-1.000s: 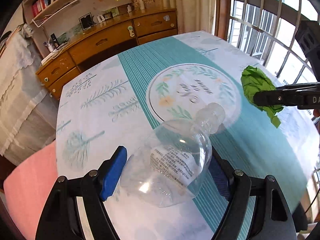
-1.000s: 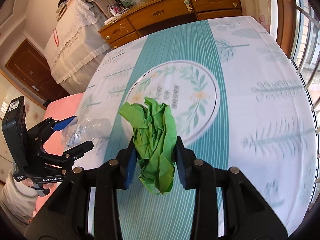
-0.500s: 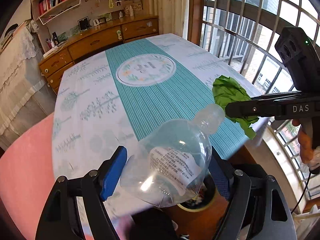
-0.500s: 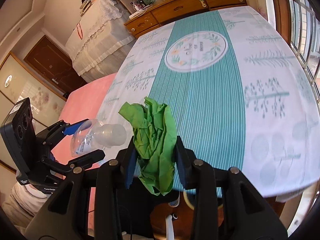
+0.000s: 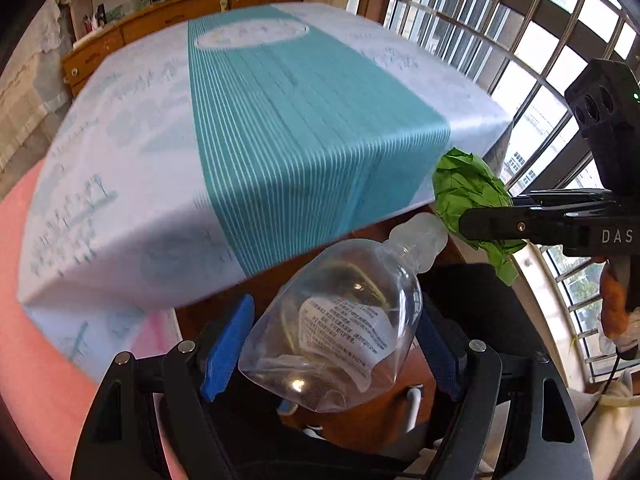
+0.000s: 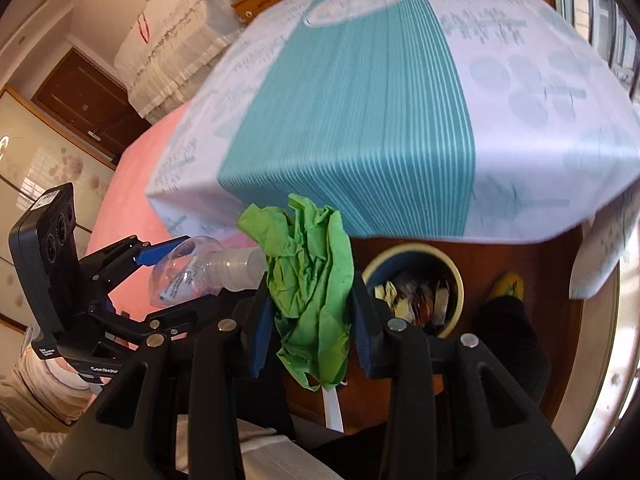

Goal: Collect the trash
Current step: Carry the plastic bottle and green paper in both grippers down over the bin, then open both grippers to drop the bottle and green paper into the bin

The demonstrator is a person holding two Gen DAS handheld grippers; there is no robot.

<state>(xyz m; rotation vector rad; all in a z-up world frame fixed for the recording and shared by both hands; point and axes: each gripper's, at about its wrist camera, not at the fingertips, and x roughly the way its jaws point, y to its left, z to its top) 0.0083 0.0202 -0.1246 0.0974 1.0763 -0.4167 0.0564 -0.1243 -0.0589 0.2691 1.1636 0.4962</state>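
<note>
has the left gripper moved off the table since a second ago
Yes. The left gripper, shut on the bottle, was over the tablecloth's round emblem; now it has pulled back past the table's near edge, above the floor.

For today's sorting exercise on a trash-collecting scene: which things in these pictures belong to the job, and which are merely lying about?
Part of the job:
- clear plastic bottle, held in the left gripper
- crumpled green paper, held in the right gripper
- trash bin on the floor, already holding scraps

Just lying about:
- tablecloth
- wooden dresser
- pink cover
</note>
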